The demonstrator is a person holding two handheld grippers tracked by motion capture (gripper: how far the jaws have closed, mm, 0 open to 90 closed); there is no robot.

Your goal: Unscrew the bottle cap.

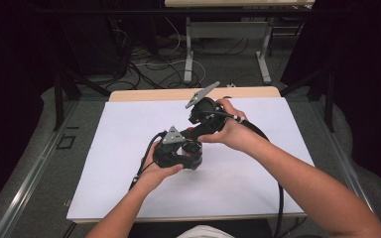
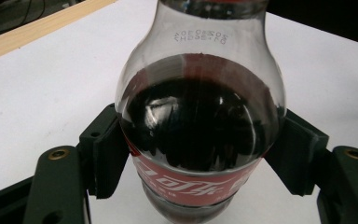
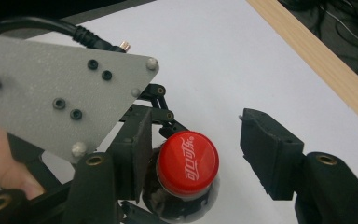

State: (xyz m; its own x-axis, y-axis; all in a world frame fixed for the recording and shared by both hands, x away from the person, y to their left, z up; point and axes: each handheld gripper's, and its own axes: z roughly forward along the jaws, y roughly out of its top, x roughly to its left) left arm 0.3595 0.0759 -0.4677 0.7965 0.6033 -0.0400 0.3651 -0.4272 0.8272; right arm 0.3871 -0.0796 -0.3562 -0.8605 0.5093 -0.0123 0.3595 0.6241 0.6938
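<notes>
**Over the cap: right tongs spread, left tongs clenched on the bottle**

At table centre, the cola bottle [image 2: 199,126] stood upright on the white table [image 1: 258,163], long axis vertical. My left gripper [image 2: 198,158] came at it level from about 7 o'clock and was clenched on the body, one pad on each side just above the red label [image 2: 191,184]; dark liquid filled the bulge.

From the right gripper view I looked nearly straight down the bottle's axis. The red cap [image 3: 188,163] sat between my right gripper [image 3: 191,154]'s jaws, off-centre: hard up against the 9 o'clock jaw, touching or nearly so, I couldn't tell which, with a clear gap to the 3 o'clock jaw. So those tongs were released, nothing grasped.

In the high view, the right gripper [image 1: 194,135] pointed steeply down from 1 o'clock, wrist cocked, and sat above the left gripper [image 1: 194,157]. Right hand was the nearer to the cap.

My call: next move needed a small shift toward 9 o'clock to centre the cap, then a squeeze.
</notes>
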